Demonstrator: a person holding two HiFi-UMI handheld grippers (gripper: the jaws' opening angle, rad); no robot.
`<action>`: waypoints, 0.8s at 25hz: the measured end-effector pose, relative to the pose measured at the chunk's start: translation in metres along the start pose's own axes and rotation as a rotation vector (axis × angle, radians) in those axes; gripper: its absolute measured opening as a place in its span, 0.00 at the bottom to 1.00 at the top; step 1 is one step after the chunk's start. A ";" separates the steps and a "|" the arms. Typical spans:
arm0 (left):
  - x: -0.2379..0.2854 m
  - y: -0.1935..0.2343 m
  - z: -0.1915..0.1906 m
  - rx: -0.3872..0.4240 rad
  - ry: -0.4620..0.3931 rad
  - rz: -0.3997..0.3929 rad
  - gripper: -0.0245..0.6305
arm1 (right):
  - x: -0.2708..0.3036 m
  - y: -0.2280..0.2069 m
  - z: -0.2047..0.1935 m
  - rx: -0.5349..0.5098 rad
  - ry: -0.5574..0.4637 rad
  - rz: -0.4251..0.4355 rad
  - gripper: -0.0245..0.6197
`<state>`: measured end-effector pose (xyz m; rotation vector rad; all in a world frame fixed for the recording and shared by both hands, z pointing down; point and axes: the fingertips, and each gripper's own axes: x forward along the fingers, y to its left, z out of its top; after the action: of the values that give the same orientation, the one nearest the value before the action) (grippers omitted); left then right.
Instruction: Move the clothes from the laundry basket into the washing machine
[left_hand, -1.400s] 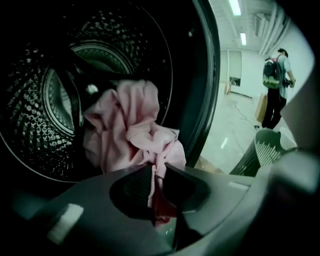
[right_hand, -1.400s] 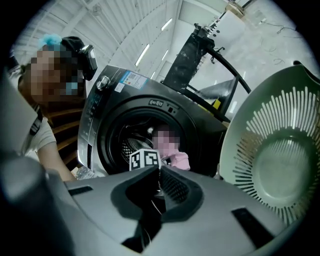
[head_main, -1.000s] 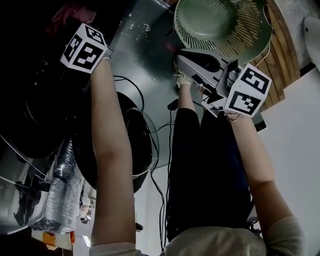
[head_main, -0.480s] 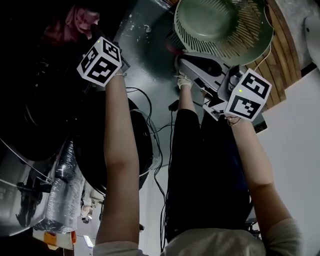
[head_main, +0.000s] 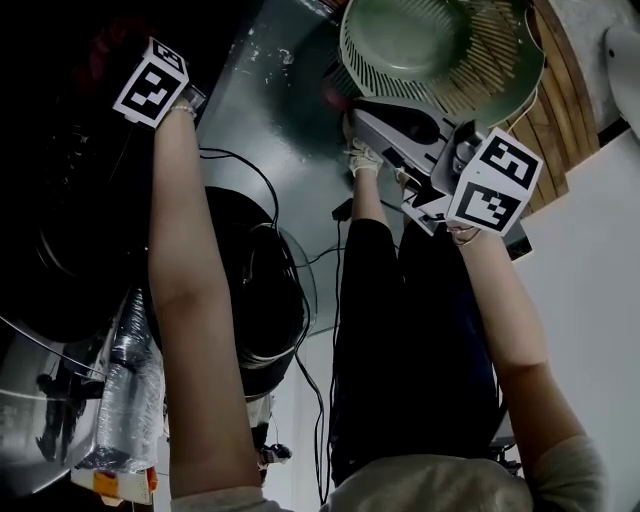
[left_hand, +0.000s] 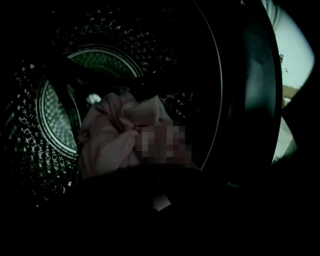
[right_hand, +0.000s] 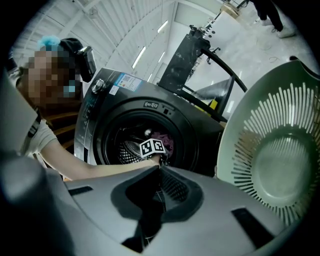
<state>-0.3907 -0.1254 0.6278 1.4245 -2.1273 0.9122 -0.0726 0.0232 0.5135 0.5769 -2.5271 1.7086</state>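
Note:
My left gripper (left_hand: 160, 200) is deep in the washing machine's (right_hand: 105, 105) steel drum (left_hand: 55, 120). Its jaws are dark at the bottom of the left gripper view; they have just been closing and are shut, with nothing visible between them. Pink clothes (left_hand: 117, 137) lie heaped in the drum just ahead of them. In the head view only its marker cube (head_main: 152, 82) shows against the dark opening. My right gripper (right_hand: 159, 167) is shut on nothing, level, beside the green laundry basket (right_hand: 272, 160), which is tipped on its side (head_main: 440, 45).
The round glass door (head_main: 255, 300) hangs open below my left arm. Black cables (head_main: 330, 250) run over the dark floor. A silver ribbed hose (head_main: 130, 390) lies at the lower left. My legs (head_main: 400, 350) and a shoe (head_main: 362, 158) are between the grippers.
The left gripper drew back towards the door half a second ago, then went back up and left into the drum. The right gripper and basket have stayed put.

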 end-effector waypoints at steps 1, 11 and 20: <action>0.001 -0.001 -0.001 -0.015 0.001 -0.006 0.08 | 0.000 -0.001 0.001 -0.001 -0.001 -0.002 0.07; -0.107 -0.048 0.010 -0.229 -0.044 -0.216 0.17 | -0.012 0.039 0.044 -0.129 -0.024 -0.063 0.06; -0.299 -0.123 0.088 -0.282 -0.042 -0.616 0.05 | -0.084 0.127 0.108 -0.188 -0.051 -0.252 0.05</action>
<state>-0.1605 -0.0268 0.4048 1.7902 -1.5949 0.3348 -0.0163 -0.0096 0.3385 0.8882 -2.4830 1.3724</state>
